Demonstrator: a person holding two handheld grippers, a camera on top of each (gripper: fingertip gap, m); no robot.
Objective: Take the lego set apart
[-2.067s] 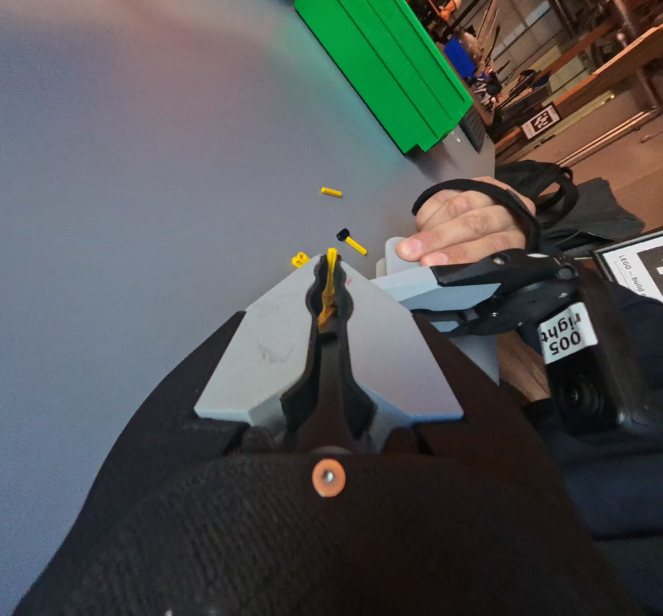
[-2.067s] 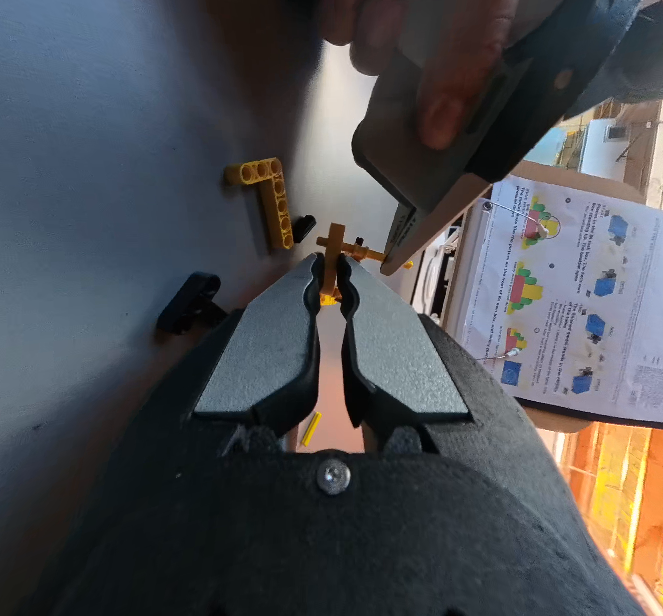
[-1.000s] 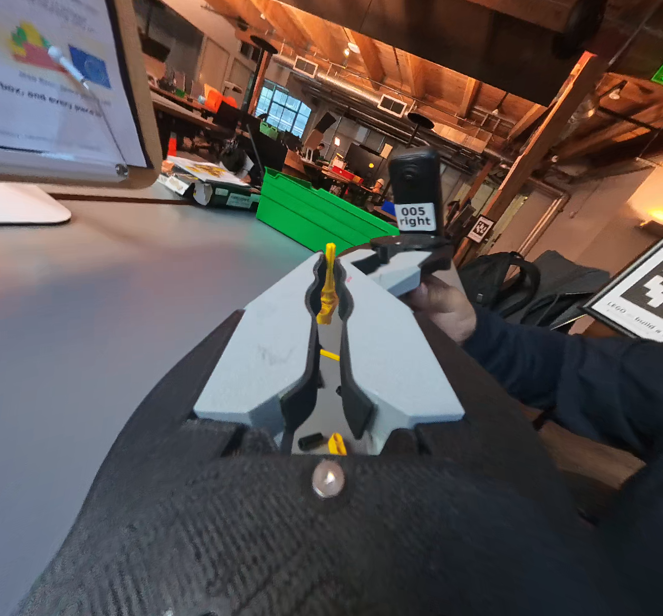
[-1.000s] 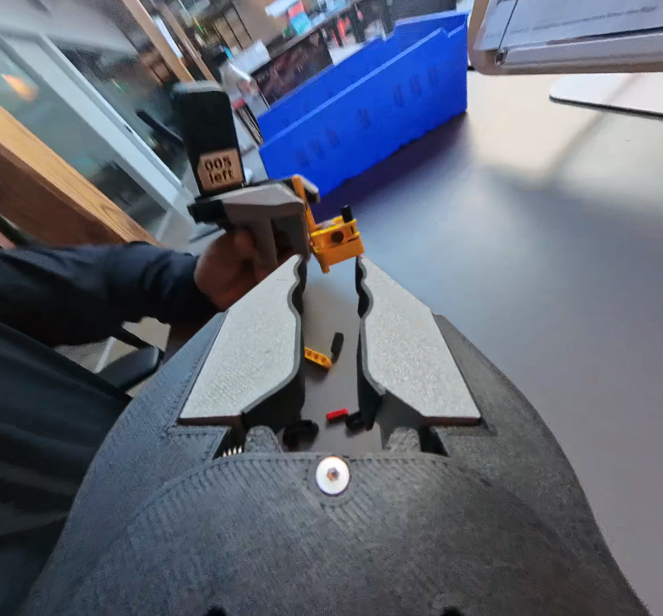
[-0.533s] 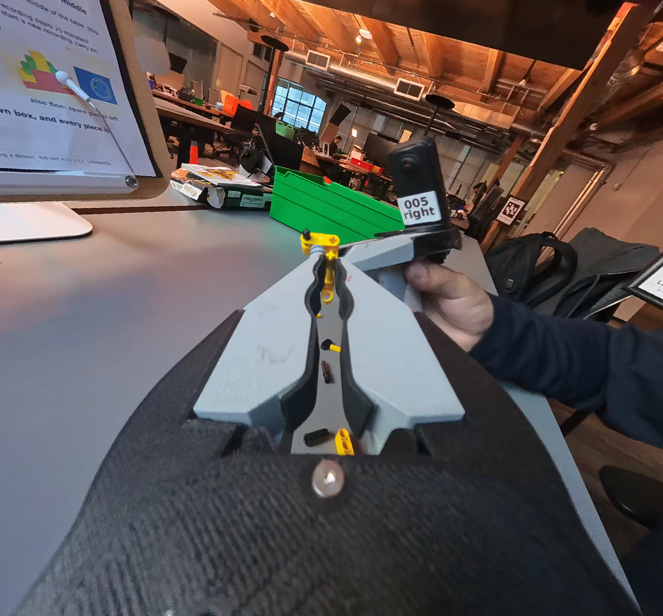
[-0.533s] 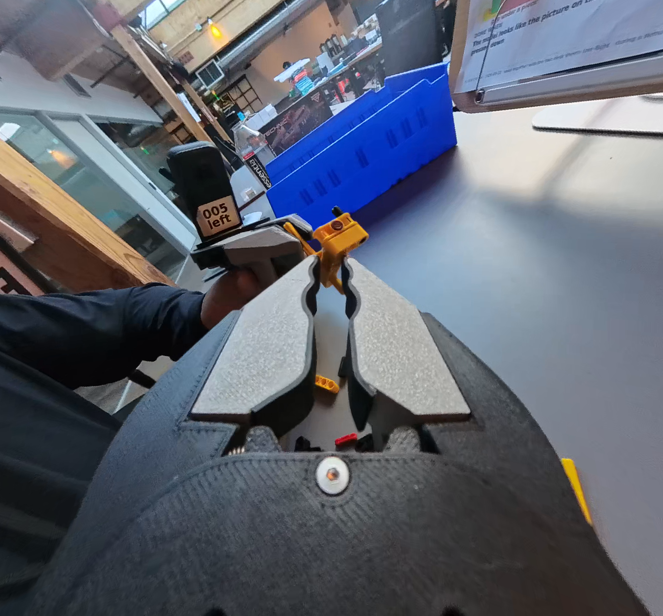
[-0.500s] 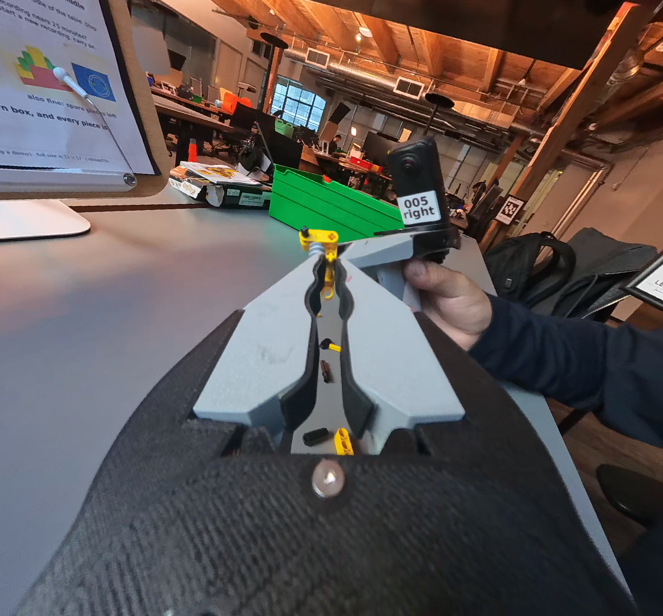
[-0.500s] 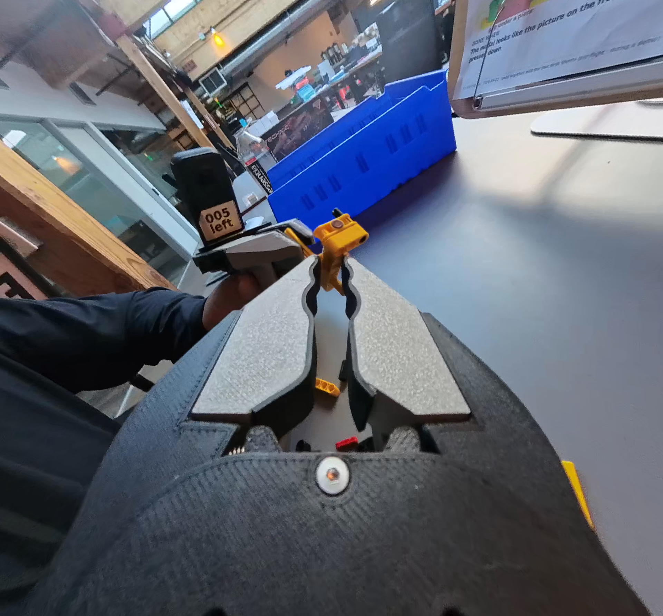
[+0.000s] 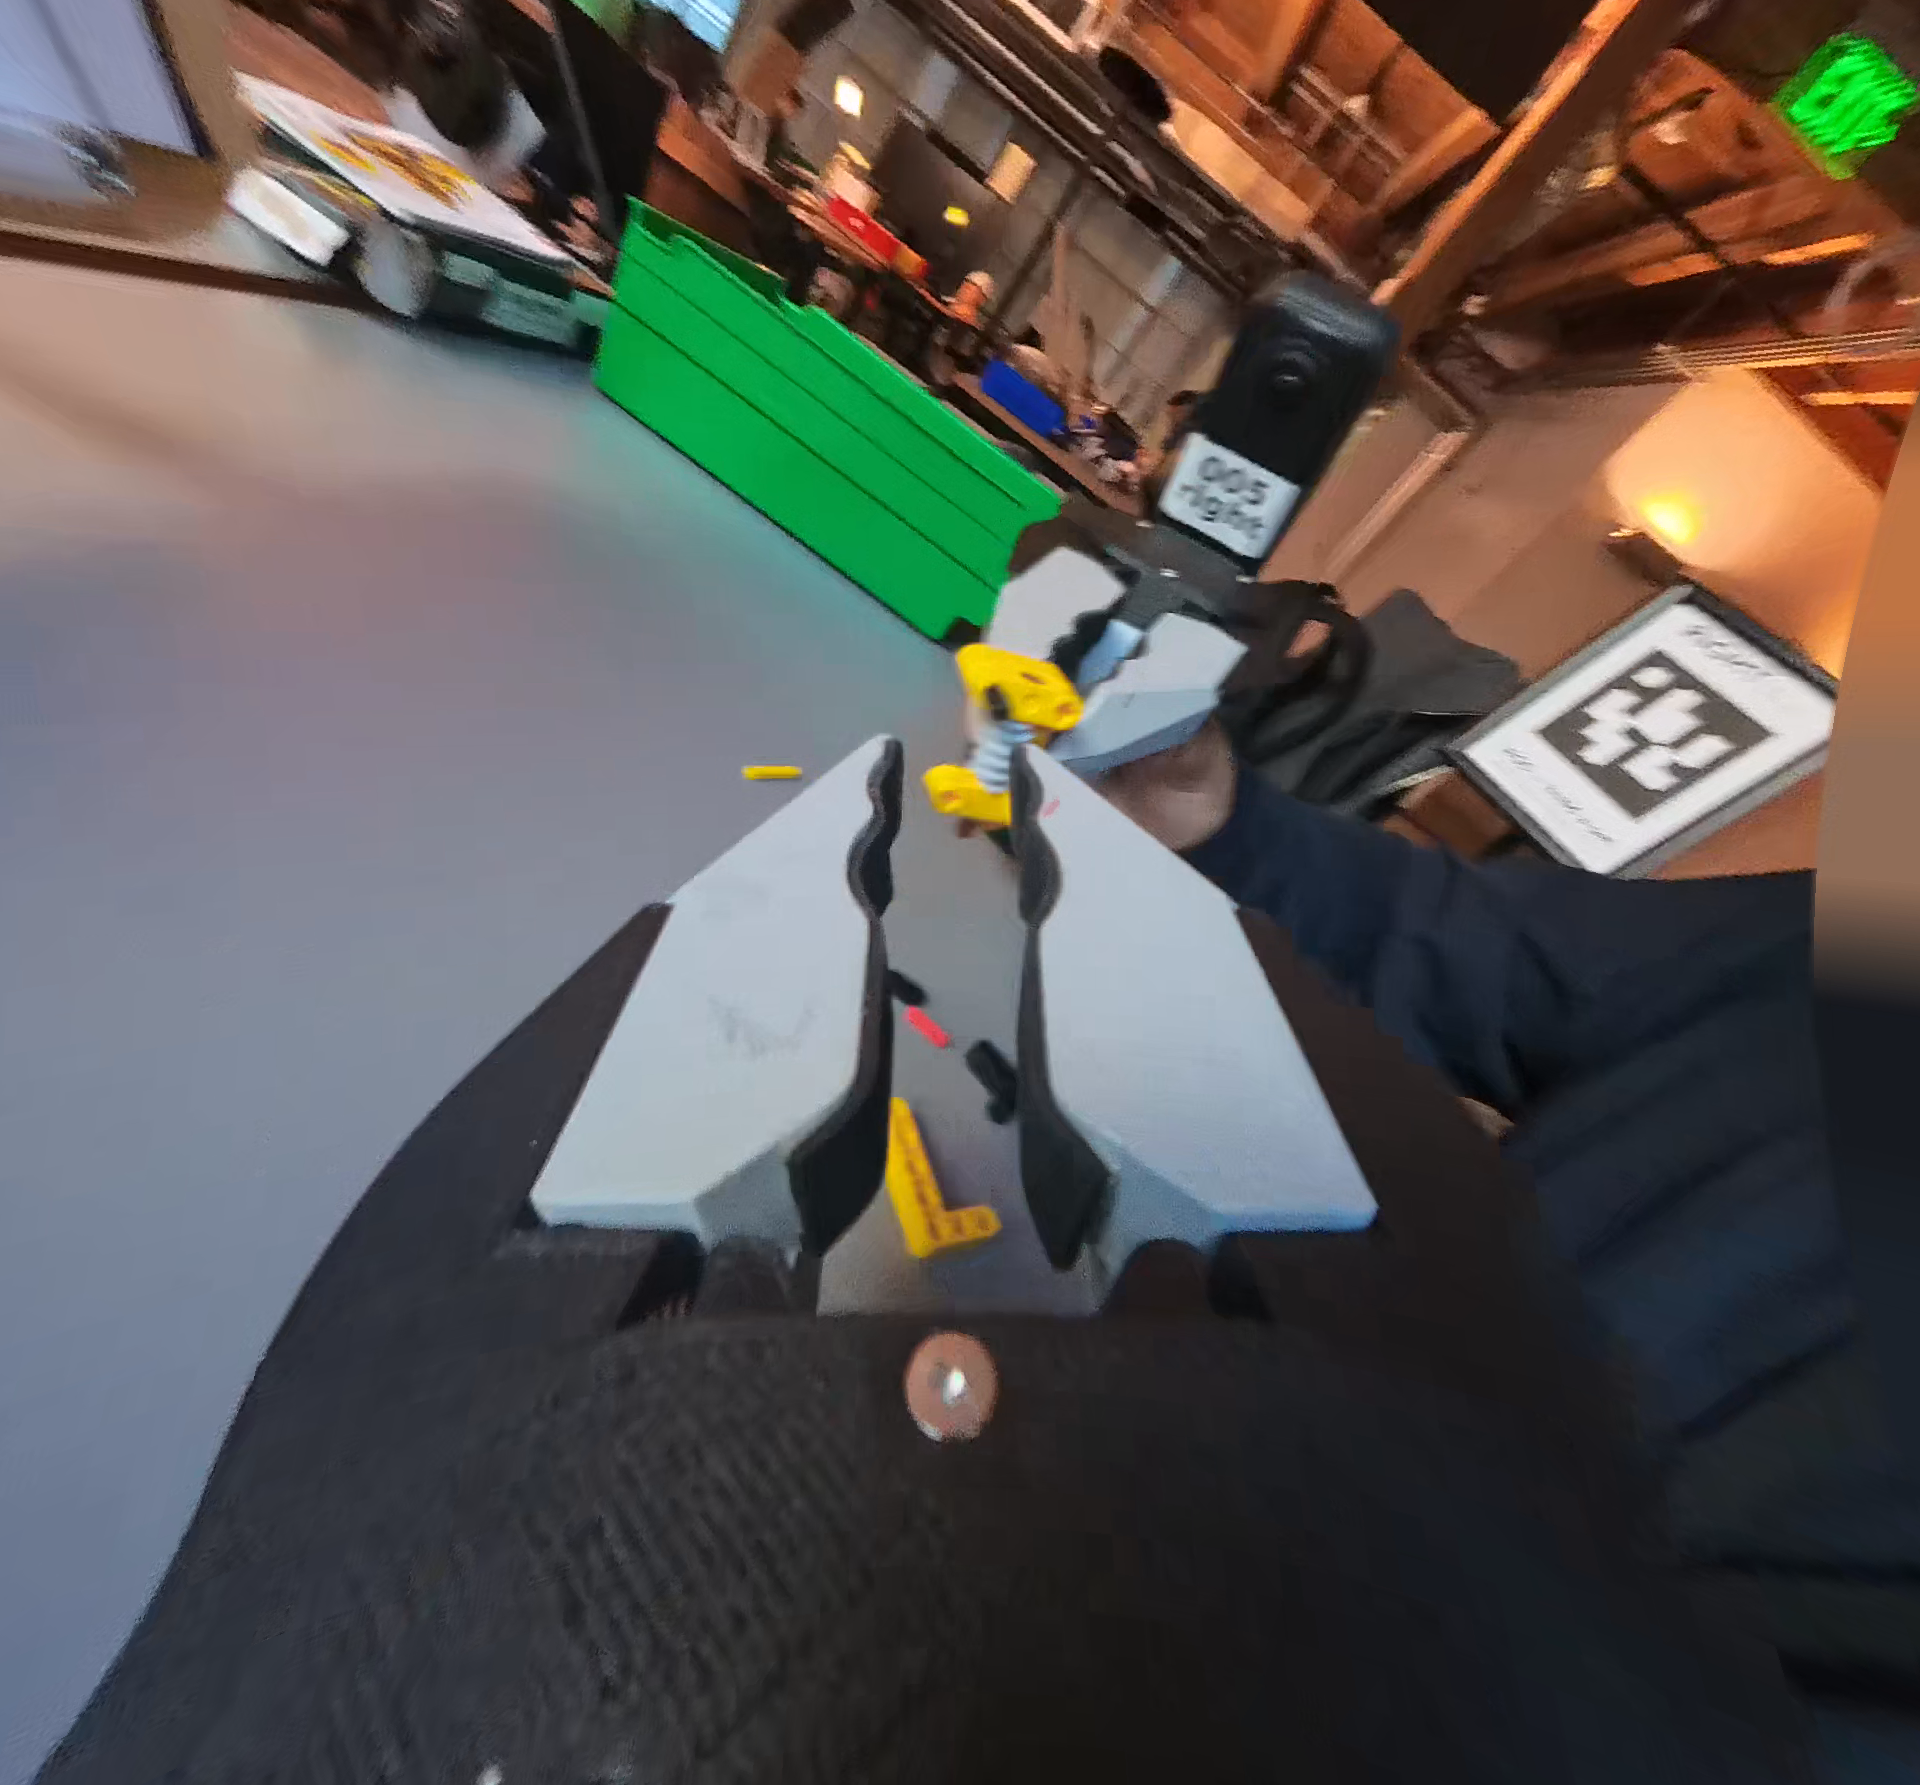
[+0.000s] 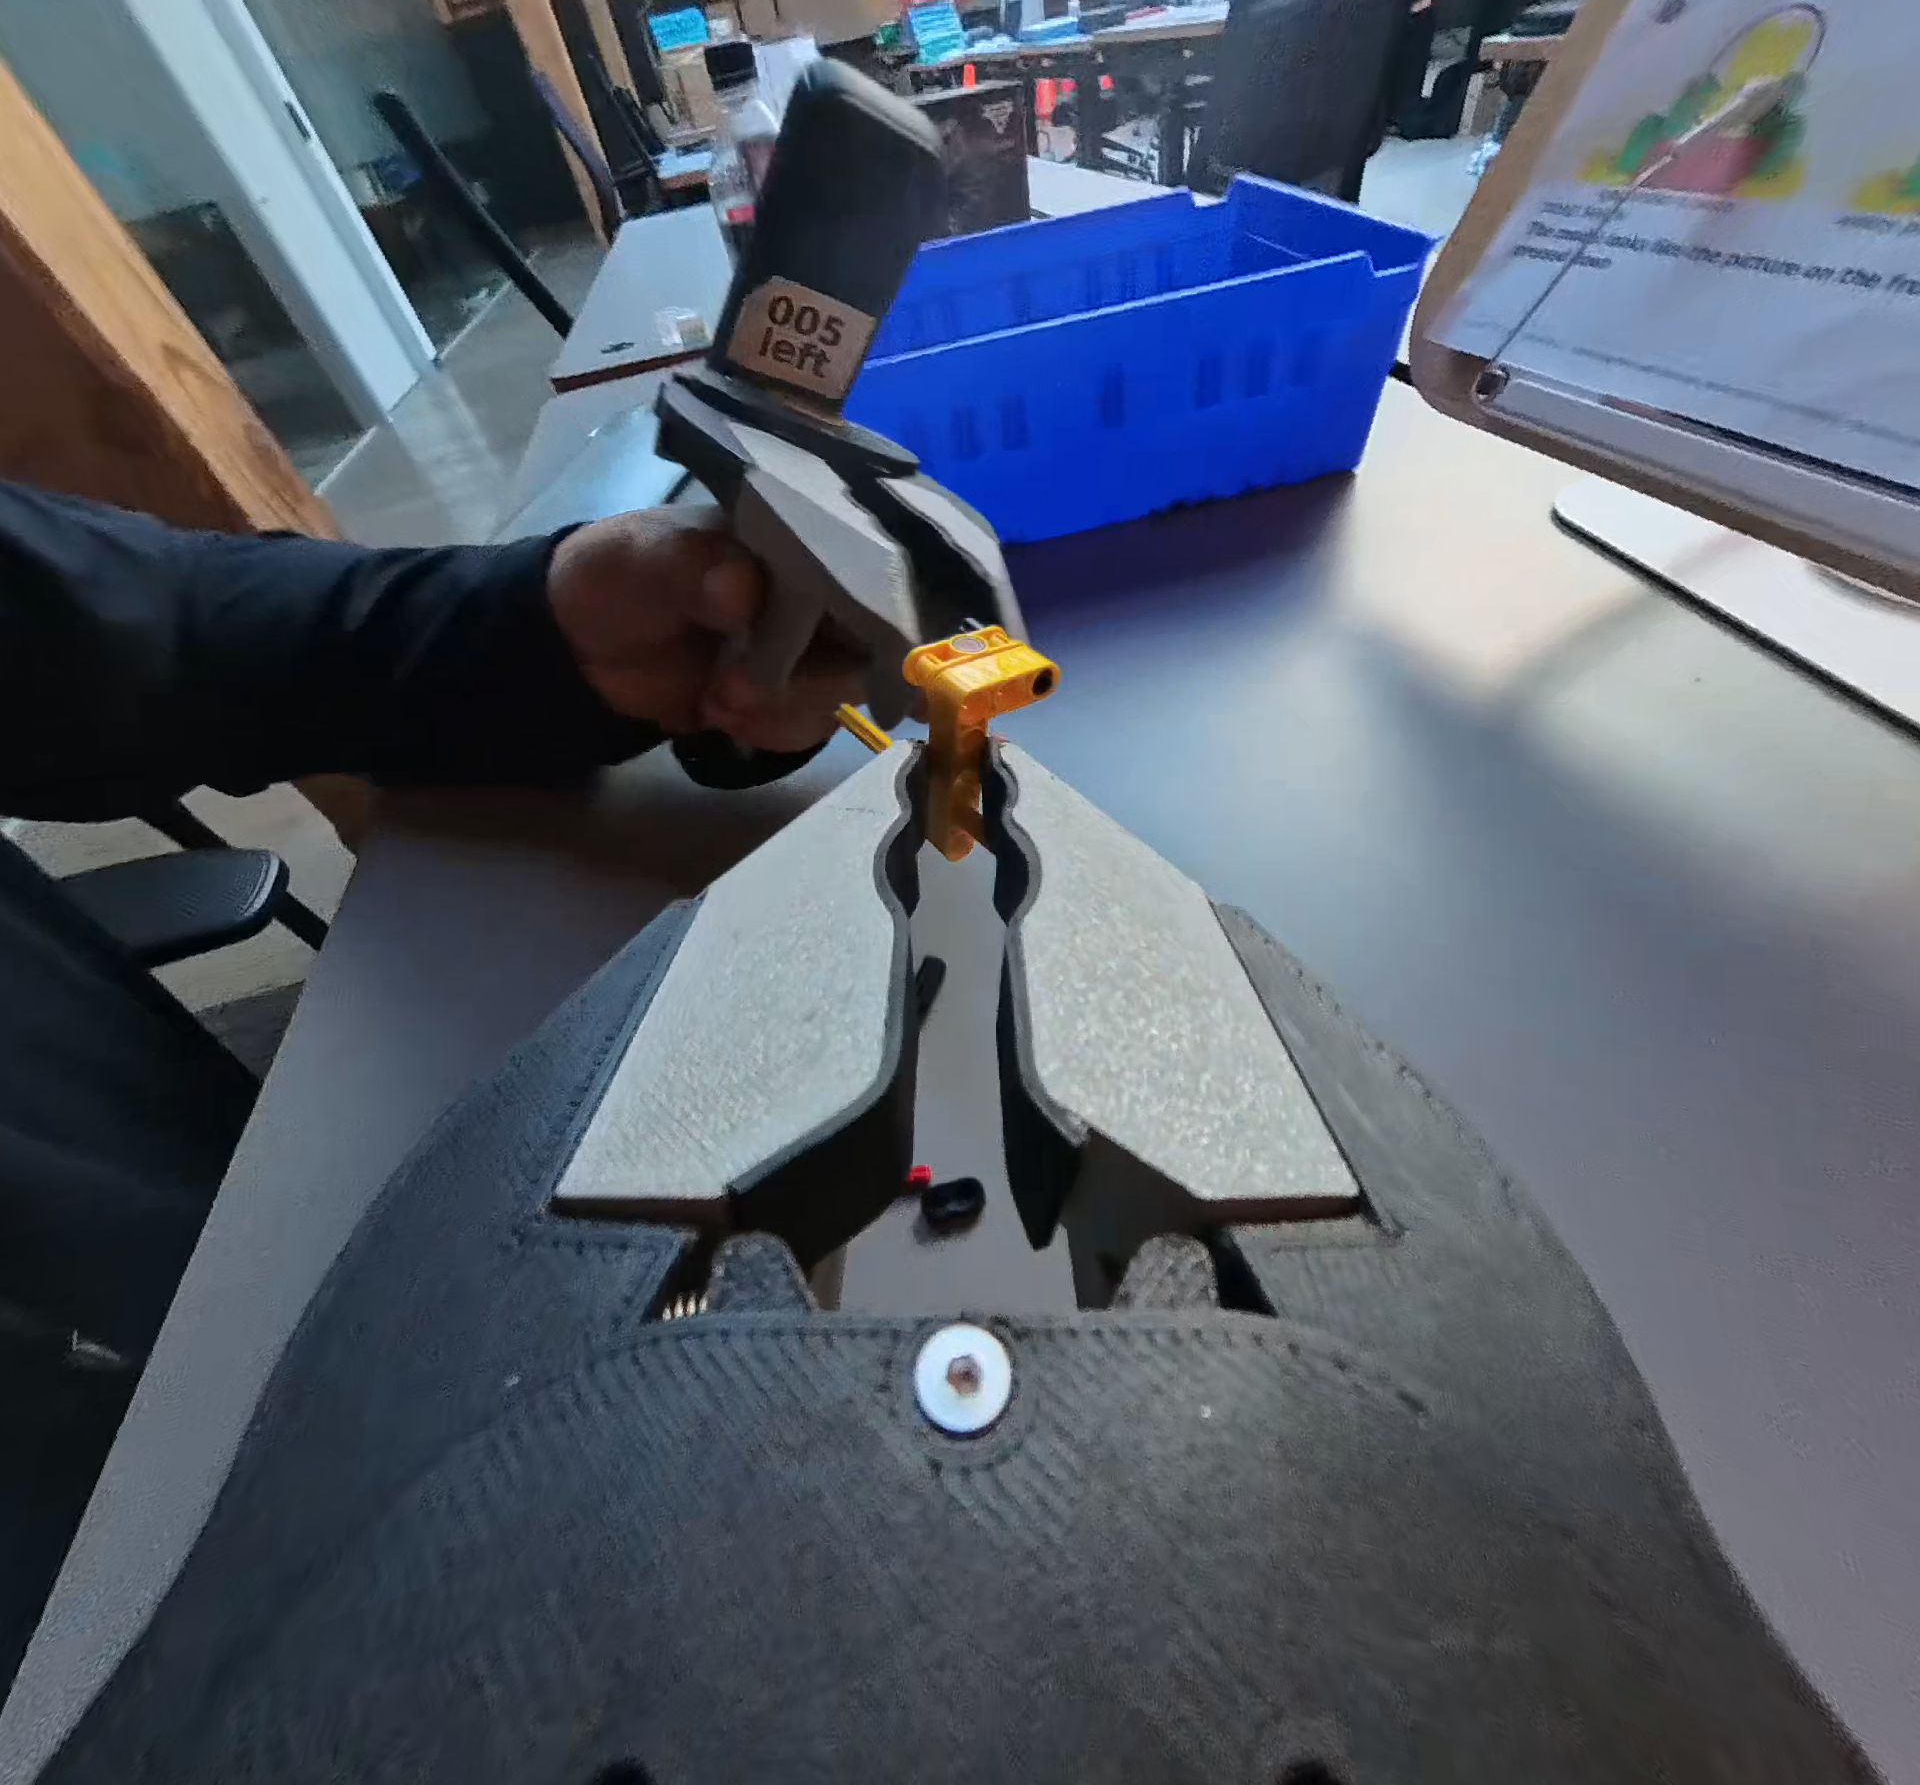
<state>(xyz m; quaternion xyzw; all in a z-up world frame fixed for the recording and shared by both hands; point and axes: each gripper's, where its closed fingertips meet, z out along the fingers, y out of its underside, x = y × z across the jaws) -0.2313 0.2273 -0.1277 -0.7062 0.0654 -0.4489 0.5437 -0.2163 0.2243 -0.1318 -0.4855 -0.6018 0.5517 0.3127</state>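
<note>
My right gripper (image 10: 951, 761) is shut on a small yellow lego set (image 10: 958, 769), a short beam with a cross connector on top, held above the grey table (image 10: 1455, 852). In the left wrist view the set (image 9: 1013, 688) shows a grey spring and a lower yellow part, sticking out of the right gripper (image 9: 1091, 673). My left gripper (image 9: 951, 774) is open, its tips just in front of the set's lower yellow part. In the right wrist view the left gripper (image 10: 966, 592) hovers just behind the set.
Loose parts lie on the table: a yellow L-beam (image 9: 925, 1195), a red pin (image 9: 925, 1029), black pins (image 9: 987, 1070) and a yellow stick (image 9: 774, 772). A green bin (image 9: 810, 447), a blue bin (image 10: 1122, 364) and an instruction sheet stand (image 10: 1714, 229) stand farther back.
My left gripper has opened and let go of the yellow set. The right gripper stays shut on it. Both grippers have tilted down toward the table.
</note>
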